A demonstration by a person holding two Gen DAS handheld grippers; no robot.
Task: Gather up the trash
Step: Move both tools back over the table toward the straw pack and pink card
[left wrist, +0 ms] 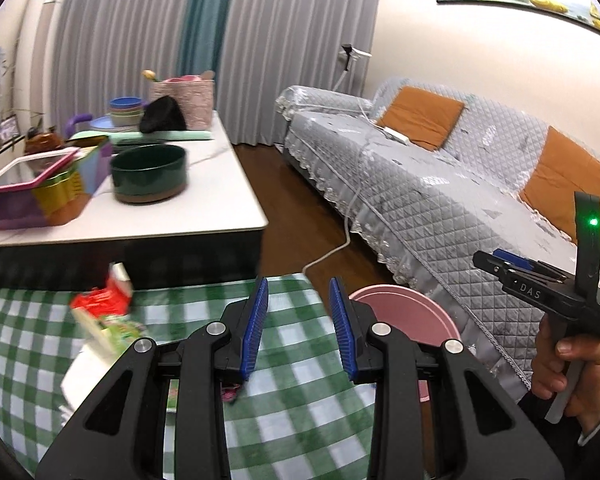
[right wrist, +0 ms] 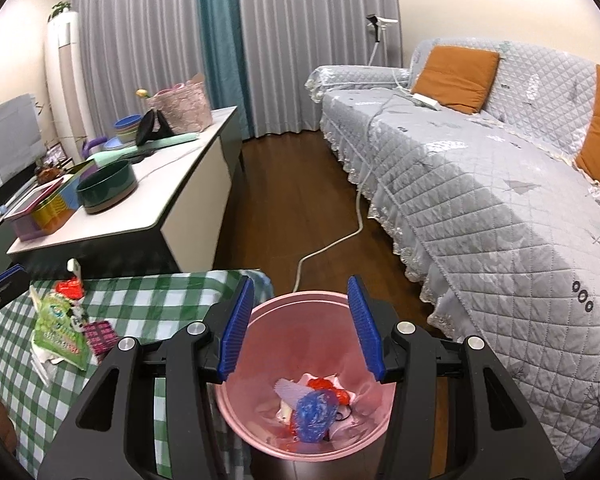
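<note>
A pink trash bin [right wrist: 260, 364] stands on the floor beside a table with a green checked cloth [right wrist: 148, 308]; it holds a blue wrapper [right wrist: 314, 412], red scraps and paper. My right gripper [right wrist: 300, 332] is open and empty directly above the bin. Wrappers lie on the cloth: a green packet [right wrist: 58, 332], a red one [right wrist: 70, 286] and a small pink one [right wrist: 100, 336]. My left gripper [left wrist: 298, 332] is open and empty above the cloth, with the red wrapper [left wrist: 100, 298] and green packet [left wrist: 116, 328] to its left. The bin's rim [left wrist: 404, 308] shows just right of it, and the right gripper [left wrist: 500, 264] beyond that.
A white coffee table [right wrist: 140, 208] behind the cloth carries a dark green bowl [right wrist: 108, 188], a colourful box [right wrist: 44, 208], stacked bowls and a pink basket. A grey quilted sofa [right wrist: 500, 184] with orange cushions fills the right. A white cable [right wrist: 332, 240] runs across the wooden floor.
</note>
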